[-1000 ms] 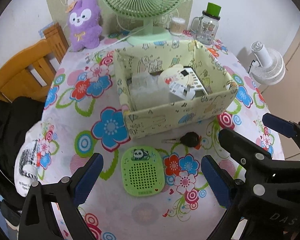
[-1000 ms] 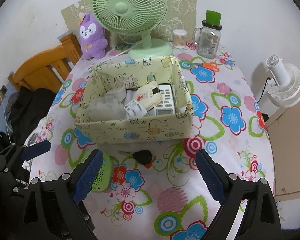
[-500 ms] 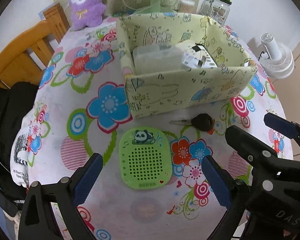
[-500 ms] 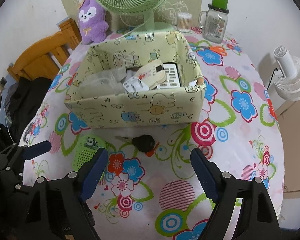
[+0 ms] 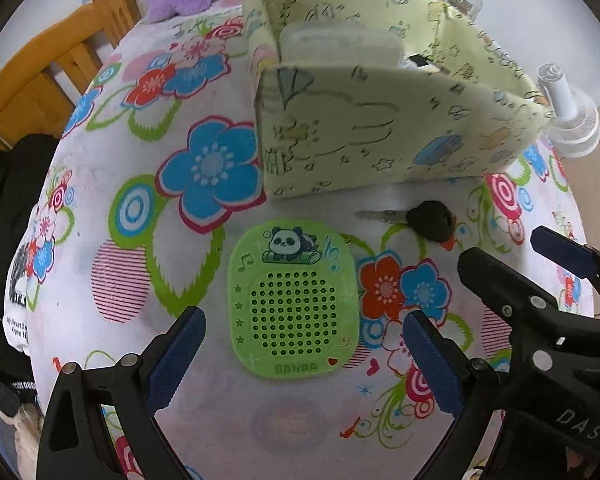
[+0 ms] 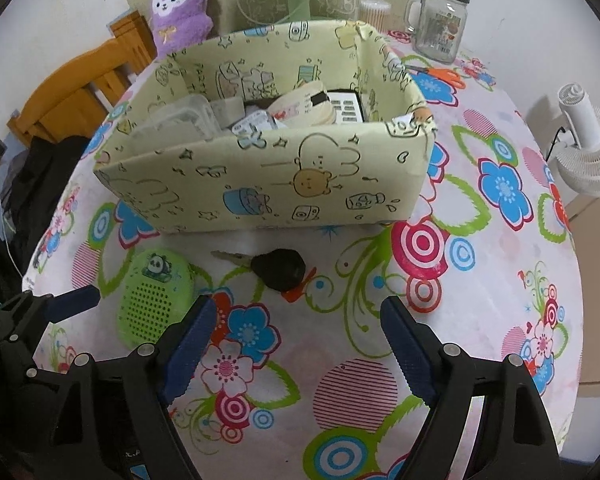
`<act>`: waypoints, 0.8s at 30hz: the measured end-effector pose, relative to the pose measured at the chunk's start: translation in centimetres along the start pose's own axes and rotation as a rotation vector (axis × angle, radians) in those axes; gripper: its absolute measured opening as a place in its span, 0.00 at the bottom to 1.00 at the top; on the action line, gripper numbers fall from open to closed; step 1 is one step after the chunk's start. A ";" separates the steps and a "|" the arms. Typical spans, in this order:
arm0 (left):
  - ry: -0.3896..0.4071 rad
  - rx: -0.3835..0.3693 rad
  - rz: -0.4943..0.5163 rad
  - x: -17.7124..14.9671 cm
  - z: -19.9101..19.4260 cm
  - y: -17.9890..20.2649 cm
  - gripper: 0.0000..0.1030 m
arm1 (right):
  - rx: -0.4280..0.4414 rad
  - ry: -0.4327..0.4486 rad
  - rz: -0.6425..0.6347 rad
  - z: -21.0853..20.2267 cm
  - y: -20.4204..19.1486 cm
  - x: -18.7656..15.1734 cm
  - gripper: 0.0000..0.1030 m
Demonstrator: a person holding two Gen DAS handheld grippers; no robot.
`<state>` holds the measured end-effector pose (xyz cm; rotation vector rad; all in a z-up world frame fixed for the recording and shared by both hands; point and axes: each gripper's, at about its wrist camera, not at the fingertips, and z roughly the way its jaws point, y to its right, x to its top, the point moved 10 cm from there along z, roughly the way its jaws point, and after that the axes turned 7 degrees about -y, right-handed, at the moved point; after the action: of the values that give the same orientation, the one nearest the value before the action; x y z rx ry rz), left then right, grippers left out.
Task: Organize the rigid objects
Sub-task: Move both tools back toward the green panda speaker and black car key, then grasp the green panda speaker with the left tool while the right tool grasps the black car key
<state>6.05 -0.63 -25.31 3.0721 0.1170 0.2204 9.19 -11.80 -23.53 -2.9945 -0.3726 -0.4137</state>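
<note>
speaker [image 5: 294, 304], flat and lime green, rounded square in outline, with a panda sticker near its top edge, a grid of small holes across the middle and a red heart at one lower corner. lying face up on the flowered tablecloth [image 5: 204, 176], just in front of the storage box [image 5: 380, 136], long axis running from the box toward the left gripper [image 5: 302, 354], panda end nearest the box. key [image 5: 420, 218] with a black head just beside the speaker, also in front of the box, blade lying parallel to the box's front wall and pointing toward the speaker's side. box pale yellow with cartoon drawings, holding a clear plastic case [image 6: 184, 114] and a remote [image 6: 346, 110], among other small things.

left gripper spread wide, blue pads [image 5: 176, 354] flanking the speaker's near end, not touching it. right gripper [image 6: 296, 346] also spread wide, holding nothing, hovering in front of the key, the key's head lying ahead of the gap between its pads.
</note>
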 end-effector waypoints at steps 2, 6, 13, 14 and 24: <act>-0.001 0.015 -0.016 0.0 0.3 -0.3 0.97 | 0.002 -0.007 -0.002 0.5 0.1 -0.1 0.83; -0.014 0.012 -0.029 -0.1 0.9 -0.4 0.97 | 0.006 -0.021 -0.004 1.2 0.2 0.0 0.82; -0.029 0.030 -0.061 -0.3 1.9 -0.8 0.97 | 0.015 -0.044 -0.019 2.4 0.2 0.2 0.81; -0.033 0.030 -0.067 0.0 2.3 -1.0 0.97 | 0.018 -0.048 -0.020 2.7 0.2 0.3 0.81; -0.022 0.068 -0.080 0.8 3.2 -1.0 0.97 | 0.008 -0.069 -0.047 4.3 -0.1 0.9 0.80</act>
<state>7.22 0.21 -28.46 3.1279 0.2506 0.1825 11.09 -10.98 -27.43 -3.0031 -0.4502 -0.3131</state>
